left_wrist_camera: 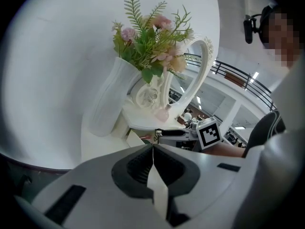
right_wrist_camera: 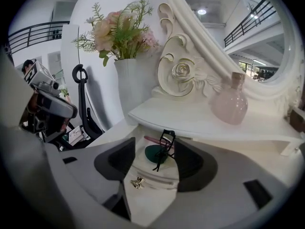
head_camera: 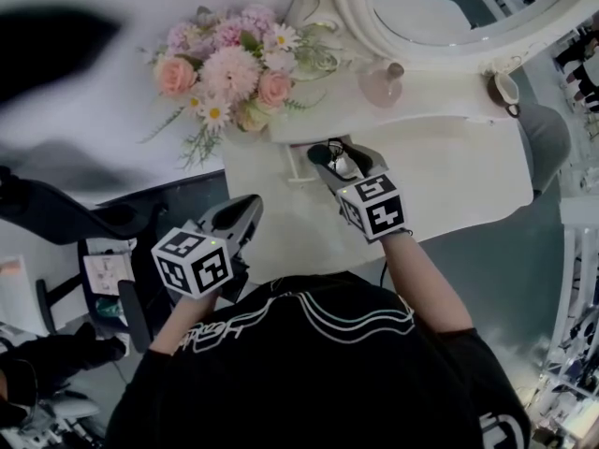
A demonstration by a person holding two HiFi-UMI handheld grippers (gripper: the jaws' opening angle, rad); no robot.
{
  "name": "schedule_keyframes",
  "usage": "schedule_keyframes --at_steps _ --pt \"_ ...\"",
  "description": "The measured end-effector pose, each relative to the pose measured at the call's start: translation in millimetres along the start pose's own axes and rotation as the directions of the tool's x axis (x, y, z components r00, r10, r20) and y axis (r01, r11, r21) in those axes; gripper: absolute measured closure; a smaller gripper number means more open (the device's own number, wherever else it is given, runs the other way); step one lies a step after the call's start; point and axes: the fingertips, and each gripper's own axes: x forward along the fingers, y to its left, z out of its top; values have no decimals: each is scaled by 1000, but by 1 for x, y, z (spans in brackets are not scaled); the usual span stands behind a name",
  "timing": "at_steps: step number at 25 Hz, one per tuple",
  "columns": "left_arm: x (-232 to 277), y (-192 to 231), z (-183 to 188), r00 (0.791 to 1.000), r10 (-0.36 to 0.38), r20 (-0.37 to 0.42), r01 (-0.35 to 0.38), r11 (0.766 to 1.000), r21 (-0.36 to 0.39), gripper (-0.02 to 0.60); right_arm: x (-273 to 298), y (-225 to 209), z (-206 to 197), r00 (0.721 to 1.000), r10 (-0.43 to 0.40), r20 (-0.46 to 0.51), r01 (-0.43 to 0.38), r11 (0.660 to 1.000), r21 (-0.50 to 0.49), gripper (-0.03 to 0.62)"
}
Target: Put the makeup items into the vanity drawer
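Jaws of the left gripper (left_wrist_camera: 153,148) are seen pressed together with nothing between them, off the near left corner of the vanity (head_camera: 449,181). The white vase (left_wrist_camera: 110,99) is shown in full only in the left gripper view. In the head view only its flowers (head_camera: 229,64) are seen, from above.

Further right, the right gripper (right_wrist_camera: 158,147) is held over the open drawer (right_wrist_camera: 157,173), its jaws spread wide and pressed on nothing. Between them, inside the drawer, a black eyelash curler (right_wrist_camera: 165,146) is seen with a dark green round item (right_wrist_camera: 151,154) and a pink stick (right_wrist_camera: 150,139). Whether the curler is propped up or lying flat cannot be told. In the head view these items are largely covered by the gripper.

A gold knob (right_wrist_camera: 137,182) is fixed on the drawer front. A pink bottle (right_wrist_camera: 229,104) is set on the shelf to the right, under the mirror (right_wrist_camera: 238,27), which is cut off at the frame edge.
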Motion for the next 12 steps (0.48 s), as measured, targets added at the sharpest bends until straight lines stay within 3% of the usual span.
schedule_keyframes --at_steps 12 --pt "-6 -27 -2 997 -77 -7 77 996 48 558 -56 -1 14 987 -76 142 67 995 71 338"
